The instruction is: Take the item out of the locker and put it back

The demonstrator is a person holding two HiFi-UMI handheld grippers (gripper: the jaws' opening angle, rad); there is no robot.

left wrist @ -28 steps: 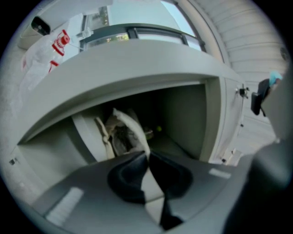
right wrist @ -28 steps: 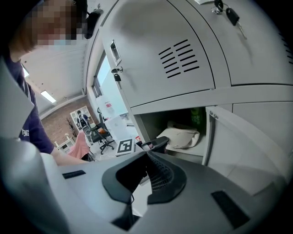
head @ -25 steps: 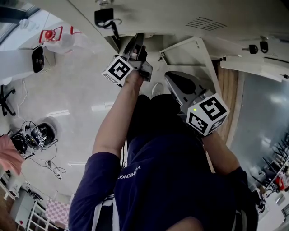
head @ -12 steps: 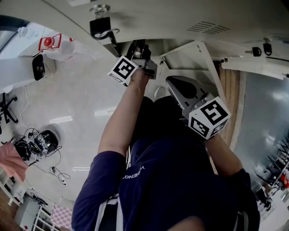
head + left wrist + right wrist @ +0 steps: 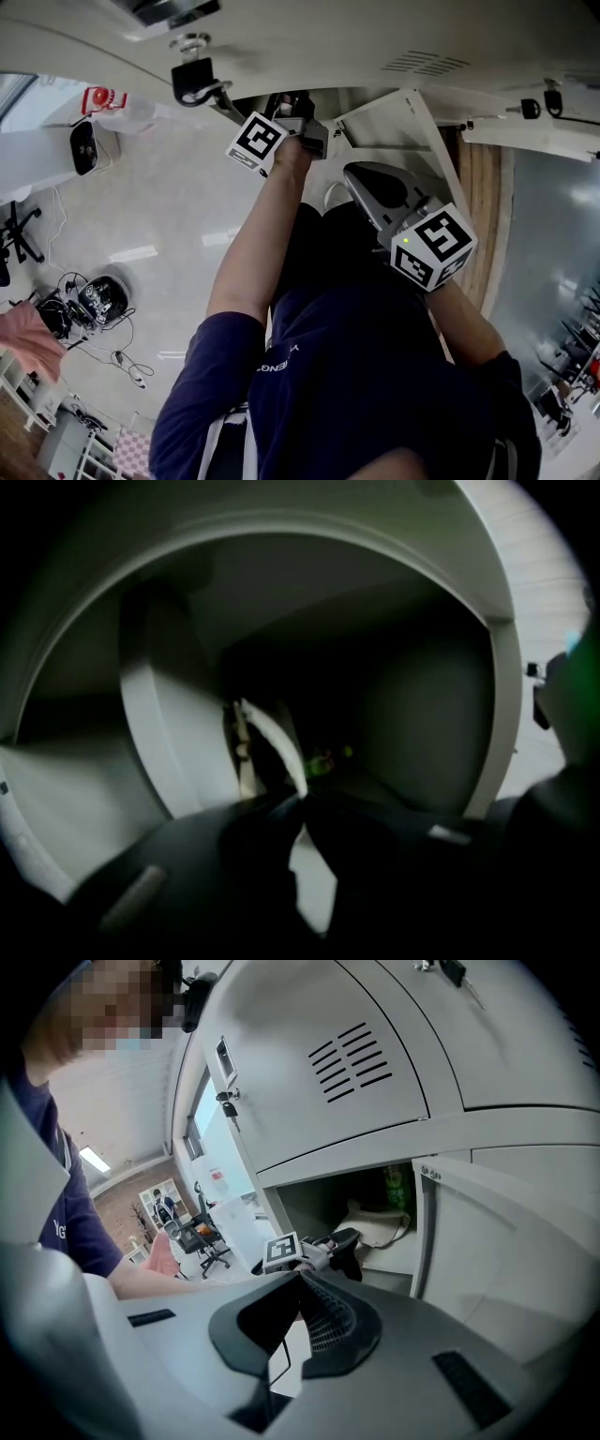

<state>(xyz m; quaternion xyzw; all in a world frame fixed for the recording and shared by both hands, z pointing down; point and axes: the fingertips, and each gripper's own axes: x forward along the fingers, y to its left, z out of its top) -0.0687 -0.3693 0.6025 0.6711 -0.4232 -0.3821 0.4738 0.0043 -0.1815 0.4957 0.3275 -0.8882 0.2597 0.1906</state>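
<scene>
Now left gripper [image 5: 304, 801] jaws clench one bag strap [image 5: 273, 735]; right gripper [image 5: 302, 1274] jaws clenched, empty

The open compartment [image 5: 323, 1194] of the pale grey metal locker [image 5: 309, 1072] has a flat grey floor [image 5: 392, 1258] that serves as its shelf. A crumpled cream cloth bag [image 5: 380, 1225] lies directly on this floor and takes up most of its width. Behind the bag, at the back wall, stands an upright green bottle [image 5: 397, 1185]. From the left gripper view the inside is dark, and only a small green patch shows deep at the back. Under the locker spreads the glossy pale room floor [image 5: 169, 206]. On it rest a round dark device tangled in black cables [image 5: 94, 302], a loose cable [image 5: 127, 361] just beside that, and black office chairs [image 5: 211, 1241] well apart from the locker.
</scene>
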